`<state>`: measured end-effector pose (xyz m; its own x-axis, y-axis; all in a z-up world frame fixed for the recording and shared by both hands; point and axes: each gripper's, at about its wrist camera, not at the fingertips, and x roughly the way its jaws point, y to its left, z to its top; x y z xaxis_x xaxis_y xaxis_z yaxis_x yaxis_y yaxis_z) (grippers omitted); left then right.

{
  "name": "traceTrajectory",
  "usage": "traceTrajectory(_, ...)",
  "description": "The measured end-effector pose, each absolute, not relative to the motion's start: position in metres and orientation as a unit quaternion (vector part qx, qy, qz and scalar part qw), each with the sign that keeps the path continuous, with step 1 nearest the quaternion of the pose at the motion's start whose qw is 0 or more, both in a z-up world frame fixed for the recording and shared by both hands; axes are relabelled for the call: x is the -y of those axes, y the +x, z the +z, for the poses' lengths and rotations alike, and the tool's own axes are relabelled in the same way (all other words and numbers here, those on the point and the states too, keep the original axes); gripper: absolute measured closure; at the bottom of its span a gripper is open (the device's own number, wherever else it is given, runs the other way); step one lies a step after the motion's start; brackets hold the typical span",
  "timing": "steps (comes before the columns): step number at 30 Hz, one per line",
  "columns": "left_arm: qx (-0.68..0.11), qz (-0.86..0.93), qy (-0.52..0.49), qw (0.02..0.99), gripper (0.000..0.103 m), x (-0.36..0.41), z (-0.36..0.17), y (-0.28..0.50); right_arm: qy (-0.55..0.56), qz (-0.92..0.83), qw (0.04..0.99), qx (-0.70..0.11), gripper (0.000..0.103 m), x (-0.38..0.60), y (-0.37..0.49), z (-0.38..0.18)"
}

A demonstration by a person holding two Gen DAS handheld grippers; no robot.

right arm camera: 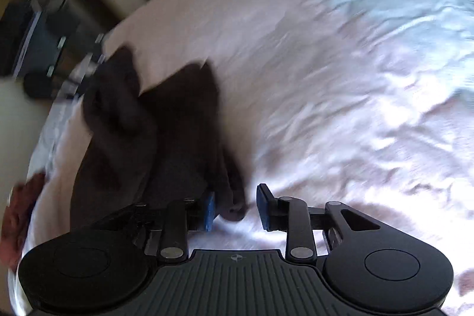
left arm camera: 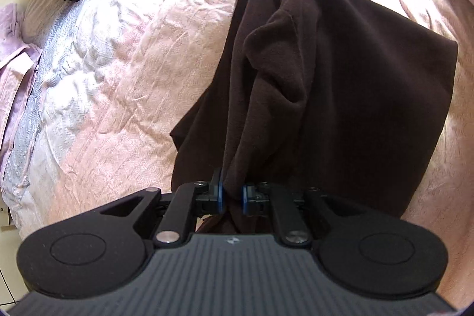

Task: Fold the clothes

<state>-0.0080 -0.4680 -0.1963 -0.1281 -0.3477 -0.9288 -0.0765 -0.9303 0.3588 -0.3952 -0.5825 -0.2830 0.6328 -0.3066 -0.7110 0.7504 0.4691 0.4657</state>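
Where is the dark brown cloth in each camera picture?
Left wrist: brown cloth fills the middle and right, pinched in the left gripper.
Right wrist: brown cloth lies lower left, beside the open right gripper.
Shared landmark: the pink bedspread.

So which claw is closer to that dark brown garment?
Left. The left claw is shut on the dark brown garment, pinching a bunched fold. The right claw is open beside its edge, holding nothing.
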Motion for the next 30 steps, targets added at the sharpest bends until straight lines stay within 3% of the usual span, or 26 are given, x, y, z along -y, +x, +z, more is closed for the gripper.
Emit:
traceTrajectory(2,0.158,-0.736,0.652,0.092,0.094,0.474,-0.201,-0.013,0.417,-0.382,0.786,-0.249,0.074,0.599,-0.411,-0.277)
traceTrajectory(9,0.145,-0.740,0.651,0.085,0.092,0.493,-0.224,-0.030,0.509,-0.318,0.766,-0.228,0.074,0.599,-0.410,-0.285)
traceTrajectory(12,0.126,-0.742,0.648,0.112,0.077,0.511,-0.237,-0.036,0.524,-0.313,0.755,-0.239,0.074,0.582,-0.401,-0.296)
traceTrajectory(17,0.040,-0.781,0.583,0.221,0.080,0.544,-0.215,-0.036,0.525,-0.330,0.752,-0.225,0.073,0.574,-0.399,-0.288)
traceTrajectory(19,0.018,-0.778,0.570,0.264,0.080,0.552,-0.202,-0.026,0.517,-0.322,0.761,-0.222,0.060,0.565,-0.400,-0.278)
traceTrajectory(21,0.001,-0.765,0.572,0.296,0.079,0.551,-0.193,-0.009,0.517,-0.311,0.768,-0.214,0.038,0.550,-0.402,-0.267)
traceTrajectory(30,-0.107,-0.708,0.601,0.354,0.073,0.493,-0.210,0.071,0.541,-0.300,0.761,-0.196,0.037,0.528,-0.362,-0.292)
